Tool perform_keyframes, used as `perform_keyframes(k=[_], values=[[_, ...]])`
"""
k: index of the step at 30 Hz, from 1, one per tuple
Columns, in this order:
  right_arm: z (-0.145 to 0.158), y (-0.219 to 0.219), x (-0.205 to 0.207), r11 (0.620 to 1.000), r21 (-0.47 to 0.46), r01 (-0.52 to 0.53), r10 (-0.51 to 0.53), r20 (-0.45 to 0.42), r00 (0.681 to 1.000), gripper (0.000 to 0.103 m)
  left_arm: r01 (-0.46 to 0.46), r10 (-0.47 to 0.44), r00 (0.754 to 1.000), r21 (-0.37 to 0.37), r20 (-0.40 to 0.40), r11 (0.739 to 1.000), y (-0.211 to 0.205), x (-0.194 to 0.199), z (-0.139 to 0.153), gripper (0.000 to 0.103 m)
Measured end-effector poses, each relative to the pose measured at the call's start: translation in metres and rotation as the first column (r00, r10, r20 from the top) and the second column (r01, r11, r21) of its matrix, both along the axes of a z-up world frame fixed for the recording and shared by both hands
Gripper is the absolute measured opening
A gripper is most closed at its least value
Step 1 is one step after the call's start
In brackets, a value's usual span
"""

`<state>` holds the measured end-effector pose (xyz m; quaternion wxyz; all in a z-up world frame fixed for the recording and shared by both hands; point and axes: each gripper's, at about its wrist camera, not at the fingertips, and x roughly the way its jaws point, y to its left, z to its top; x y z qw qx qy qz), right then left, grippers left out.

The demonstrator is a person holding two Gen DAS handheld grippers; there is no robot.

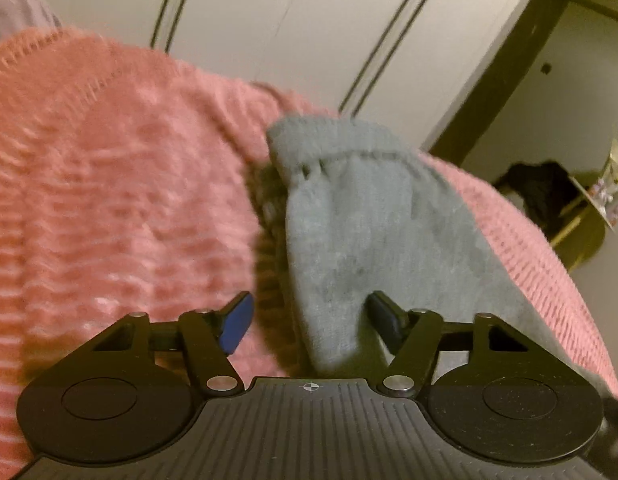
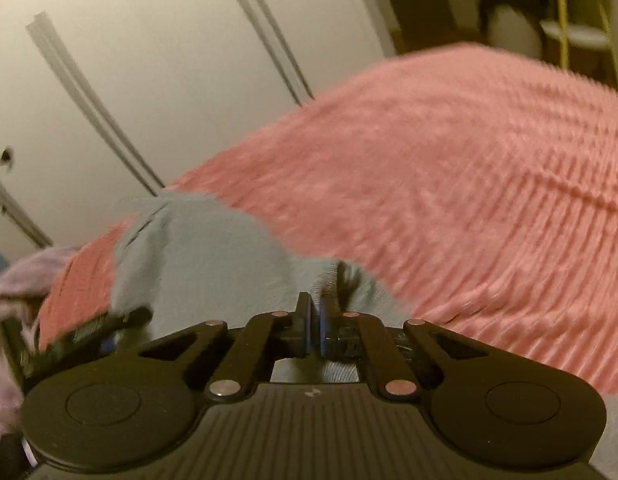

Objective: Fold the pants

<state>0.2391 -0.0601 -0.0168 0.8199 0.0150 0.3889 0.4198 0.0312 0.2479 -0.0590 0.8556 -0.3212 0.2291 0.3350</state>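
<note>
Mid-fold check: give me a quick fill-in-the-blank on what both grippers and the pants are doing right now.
1. The left gripper has its jaws ____.
2. The right gripper is shut on the soft ____ fleece pants.
3. The pants lie on a ribbed ____ blanket.

Missing words: open; grey; pink

I see both units built alike. Left gripper (image 1: 311,320): matte black ribbed housing, white crosshair mark at centre top, two round black discs with oval recesses, black linkage arms joined by silver rivets, blue pads (image 1: 237,322) on the fingers. Right gripper (image 2: 312,330): same black ribbed body, discs, silver rivets, blue pads; a small pale mark at centre.
</note>
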Motion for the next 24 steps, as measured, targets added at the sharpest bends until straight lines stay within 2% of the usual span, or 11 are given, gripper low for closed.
perform_keyframes(k=[3, 5, 6, 9, 11, 13, 16, 18, 20, 22, 24], values=[[-0.012, 0.007, -0.038, 0.995, -0.093, -0.046, 0.055, 0.095, 0.994, 0.004, -0.011, 0.005, 0.999, 0.120, 0.048, 0.993, -0.024, -0.005, 0.024, 0.066], [-0.022, 0.010, -0.051, 0.989, -0.137, -0.061, 0.076, 0.106, 0.991, 0.004, 0.068, -0.087, 0.992, 0.189, 0.093, 0.980, -0.046, 0.000, 0.038, 0.071], [-0.027, 0.011, -0.055, 0.987, -0.148, -0.065, 0.080, 0.102, 0.991, 0.004, 0.156, -0.179, 0.979, 0.195, 0.103, 0.968, -0.057, 0.010, 0.043, 0.072], [-0.028, 0.011, -0.063, 0.985, -0.162, -0.054, 0.075, 0.126, 0.989, 0.005, 0.398, -0.413, 0.903, 0.130, 0.119, 0.908, -0.081, 0.042, 0.043, 0.072], [-0.025, 0.009, -0.064, 0.985, -0.162, -0.056, 0.077, 0.127, 0.989, 0.006, 0.503, -0.514, 0.849, 0.111, 0.121, 0.857, -0.095, 0.059, 0.038, 0.069], [-0.027, 0.011, -0.063, 0.983, -0.171, -0.063, 0.085, 0.124, 0.989, 0.006, 0.568, -0.575, 0.813, 0.093, 0.086, 0.817, -0.102, 0.076, 0.031, 0.070], [-0.023, 0.002, -0.057, 0.988, -0.143, -0.067, 0.079, 0.080, 0.994, 0.014, 0.553, -0.549, 0.832, 0.031, -0.075, 0.833, -0.096, 0.098, 0.004, 0.051], [-0.013, -0.014, -0.043, 0.999, -0.041, -0.010, 0.011, 0.023, 1.000, 0.017, 0.547, -0.547, 0.837, -0.014, -0.027, 0.837, -0.082, 0.094, -0.005, 0.049], [-0.007, -0.027, -0.025, 0.996, 0.055, 0.070, -0.067, -0.056, 0.996, 0.024, 0.517, -0.518, 0.856, -0.023, -0.011, 0.855, -0.078, 0.091, -0.002, 0.049], [-0.013, -0.027, -0.004, 0.990, 0.088, 0.114, -0.096, -0.188, 0.978, 0.034, 0.526, -0.525, 0.850, 0.016, -0.039, 0.850, -0.085, 0.090, -0.002, 0.049], [-0.025, -0.021, 0.013, 0.985, 0.119, 0.127, -0.083, -0.318, 0.944, 0.037, 0.529, -0.527, 0.848, 0.039, -0.051, 0.848, -0.089, 0.087, 0.000, 0.049]])
